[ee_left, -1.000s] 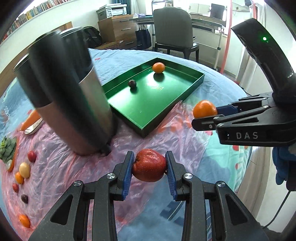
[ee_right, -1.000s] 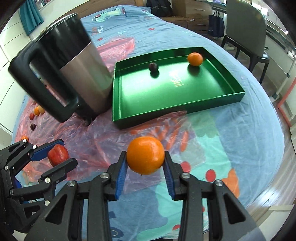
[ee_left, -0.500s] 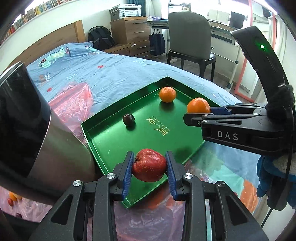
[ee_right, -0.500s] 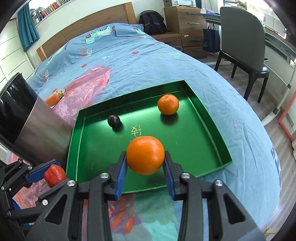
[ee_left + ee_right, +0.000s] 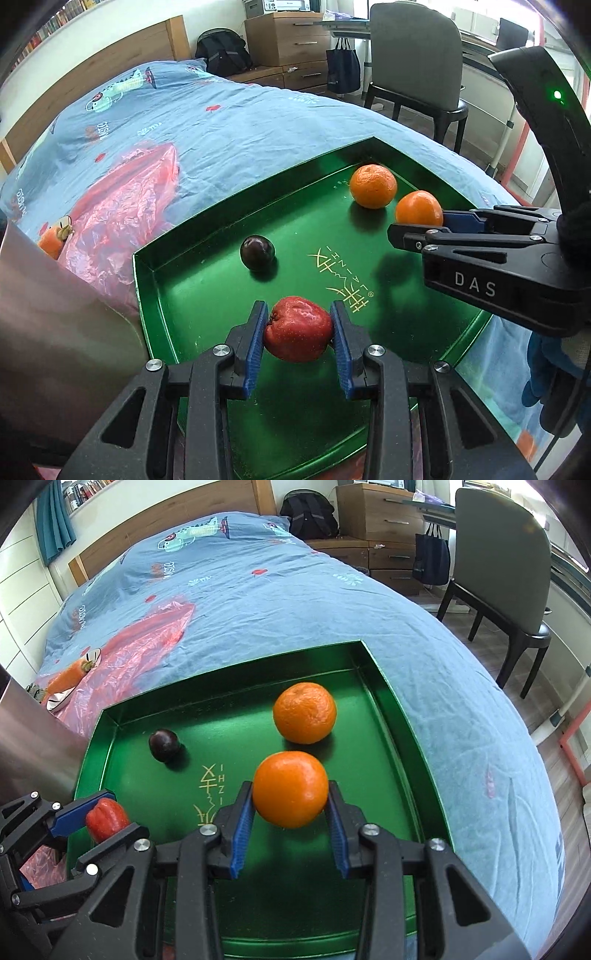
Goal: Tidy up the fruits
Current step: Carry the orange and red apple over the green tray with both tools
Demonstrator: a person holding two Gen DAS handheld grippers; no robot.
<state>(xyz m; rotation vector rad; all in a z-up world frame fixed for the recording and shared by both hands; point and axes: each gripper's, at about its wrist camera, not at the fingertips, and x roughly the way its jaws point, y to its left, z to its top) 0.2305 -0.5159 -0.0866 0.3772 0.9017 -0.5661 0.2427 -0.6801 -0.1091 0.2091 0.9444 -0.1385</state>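
Both grippers have travelled from the pink plastic sheet beside the steel jug to a place over the green tray (image 5: 155, 295), each carrying its fruit along. One second ago the tray lay well ahead of them on the bed; now its floor fills the space under the fingers in both views.

The left gripper (image 5: 298, 328) is clenched on a red apple (image 5: 297, 328), its blue pads pressed against the fruit's two sides. The apple hangs above the tray's near left part, close to the near edge. The right gripper (image 5: 291, 801) is clenched on an orange (image 5: 290, 789) in the same way, and holds it over the middle of the tray, just on the near side of a second orange (image 5: 304, 712). That second orange rests on the tray floor toward the far right corner. A dark plum (image 5: 164, 745) lies on the floor toward the far left corner, well apart from the oranges.

Gold lettering (image 5: 340, 273) is printed on the tray floor between the two grippers. The tray sits on a blue bedspread (image 5: 258, 602), near the bed's right edge. At the tray's left edge stands the steel jug (image 5: 55, 332), its wall touching or just beside the rim; which, I cannot tell. Beyond it the pink plastic sheet (image 5: 122, 214) spreads over the bedspread, with a carrot (image 5: 68, 675) lying at its far left end.
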